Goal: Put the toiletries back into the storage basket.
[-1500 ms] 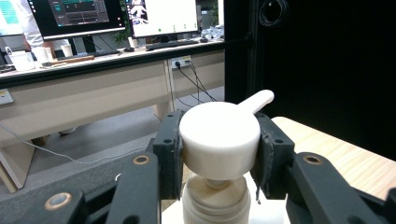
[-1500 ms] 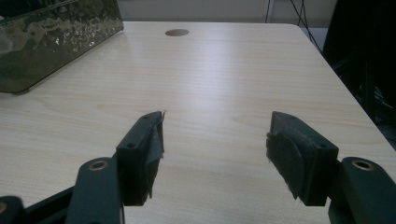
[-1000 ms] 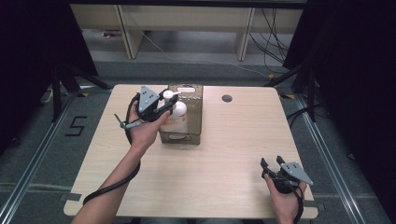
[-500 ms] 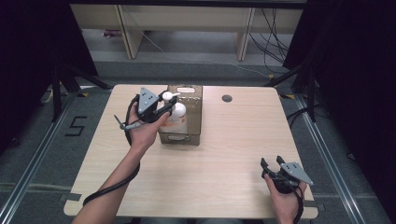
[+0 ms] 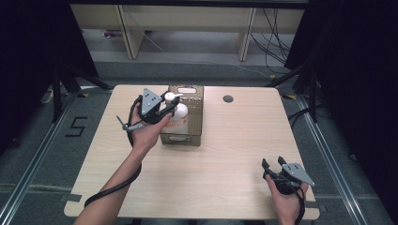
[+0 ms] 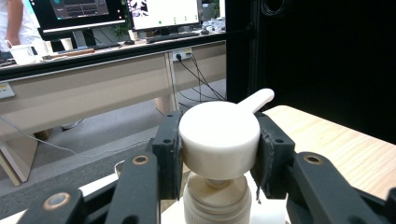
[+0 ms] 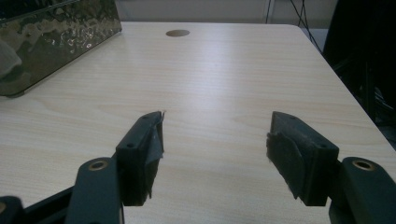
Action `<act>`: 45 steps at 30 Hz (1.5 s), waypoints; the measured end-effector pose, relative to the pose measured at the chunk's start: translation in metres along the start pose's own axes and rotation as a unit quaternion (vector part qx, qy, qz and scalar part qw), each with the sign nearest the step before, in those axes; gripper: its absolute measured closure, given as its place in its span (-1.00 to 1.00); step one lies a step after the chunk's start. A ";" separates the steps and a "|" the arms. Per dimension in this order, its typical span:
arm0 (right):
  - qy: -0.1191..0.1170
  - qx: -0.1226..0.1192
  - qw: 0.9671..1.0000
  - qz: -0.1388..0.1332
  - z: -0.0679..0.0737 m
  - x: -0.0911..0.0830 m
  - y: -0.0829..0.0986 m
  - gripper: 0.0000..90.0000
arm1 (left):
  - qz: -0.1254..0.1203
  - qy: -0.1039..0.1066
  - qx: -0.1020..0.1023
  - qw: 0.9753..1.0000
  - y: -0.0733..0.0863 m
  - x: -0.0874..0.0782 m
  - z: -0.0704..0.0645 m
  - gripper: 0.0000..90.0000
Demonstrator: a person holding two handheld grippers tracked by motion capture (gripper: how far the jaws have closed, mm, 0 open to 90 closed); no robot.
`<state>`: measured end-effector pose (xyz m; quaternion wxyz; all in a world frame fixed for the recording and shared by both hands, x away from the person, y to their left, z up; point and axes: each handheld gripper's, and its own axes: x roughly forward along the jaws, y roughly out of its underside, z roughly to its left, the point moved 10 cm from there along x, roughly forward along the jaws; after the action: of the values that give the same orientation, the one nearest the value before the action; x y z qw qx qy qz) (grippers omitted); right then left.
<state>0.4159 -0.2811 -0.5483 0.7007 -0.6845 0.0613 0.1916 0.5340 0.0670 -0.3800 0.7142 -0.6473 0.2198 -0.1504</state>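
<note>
While one white pump bottle (image 5: 178, 112) stood in the single dark box (image 5: 190, 126) at the far left-centre of the counter (image 5: 225, 154), the left tongs (image 6: 219, 144) were closed narrowly on its pump head, both pads touching the cap. One cable hole (image 5: 228, 99) lay beyond. The right tongs (image 7: 215, 140) rested wide apart near the counter's front right corner, holding nothing.
</note>
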 end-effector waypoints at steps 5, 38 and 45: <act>0.001 0.001 1.000 -0.003 0.000 0.000 0.000 -0.19 | -0.004 0.000 0.003 1.000 0.000 -0.001 0.000 0.30; 0.007 0.015 1.000 0.007 0.001 -0.002 0.001 -0.20 | -0.016 -0.016 -0.009 1.000 -0.001 -0.013 0.011 -0.14; 0.004 0.006 1.000 0.003 0.000 -0.001 0.001 -0.20 | -0.017 -0.013 -0.012 1.000 0.000 -0.024 0.014 -0.14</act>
<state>0.4149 -0.2811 -0.5485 0.7040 -0.6809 0.0669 0.1905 0.5208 0.0912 -0.3764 0.7064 -0.6616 0.2009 -0.1514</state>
